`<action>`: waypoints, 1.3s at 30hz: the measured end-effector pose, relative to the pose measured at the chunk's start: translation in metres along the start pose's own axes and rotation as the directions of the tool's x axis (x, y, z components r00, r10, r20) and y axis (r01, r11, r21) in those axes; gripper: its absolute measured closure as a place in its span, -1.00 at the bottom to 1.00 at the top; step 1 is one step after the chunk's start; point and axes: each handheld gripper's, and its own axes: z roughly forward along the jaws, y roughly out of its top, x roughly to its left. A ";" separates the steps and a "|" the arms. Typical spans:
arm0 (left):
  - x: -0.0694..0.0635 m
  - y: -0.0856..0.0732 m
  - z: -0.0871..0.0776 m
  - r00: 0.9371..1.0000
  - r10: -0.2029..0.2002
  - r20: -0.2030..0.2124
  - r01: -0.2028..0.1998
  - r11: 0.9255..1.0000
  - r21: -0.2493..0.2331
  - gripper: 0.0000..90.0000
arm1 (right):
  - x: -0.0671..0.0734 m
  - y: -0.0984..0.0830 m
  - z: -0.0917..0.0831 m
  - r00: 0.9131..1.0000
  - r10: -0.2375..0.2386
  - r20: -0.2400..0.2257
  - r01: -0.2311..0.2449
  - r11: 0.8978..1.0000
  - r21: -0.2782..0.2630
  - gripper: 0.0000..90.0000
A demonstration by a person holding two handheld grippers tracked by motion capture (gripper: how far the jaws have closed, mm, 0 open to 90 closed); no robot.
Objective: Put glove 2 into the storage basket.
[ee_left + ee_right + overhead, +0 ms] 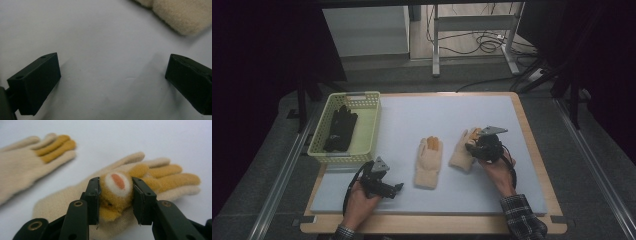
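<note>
Two cream knit gloves with orange fingers lie on the blue-grey mat [412, 115]. The left glove [428, 162] [22, 167] lies mid-mat. The right glove [459, 156] [60, 203] carries a fuzzy orange plush patch [118, 185] with a white-and-pink spot on its back. My right gripper [474, 146] [116, 188] is shut on that patch, both pads pressing its sides. My left gripper [398, 187] [112, 58] rests open near the mat's front left, nothing between its jaws. A cream glove cuff [182, 15] lies just beyond it.
A pale yellow basket [357, 94] stands at the mat's left edge with a pair of black gloves [340, 129] inside. The mat lies on a wooden board [532, 150]. Metal table legs and cables [482, 42] are on the floor beyond.
</note>
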 end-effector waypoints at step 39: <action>0.000 0.000 0.000 1.000 0.000 -0.001 0.000 1.000 -0.003 -1.00 | 0.112 0.034 0.020 0.949 -0.185 -0.257 0.176 0.983 -0.060 0.29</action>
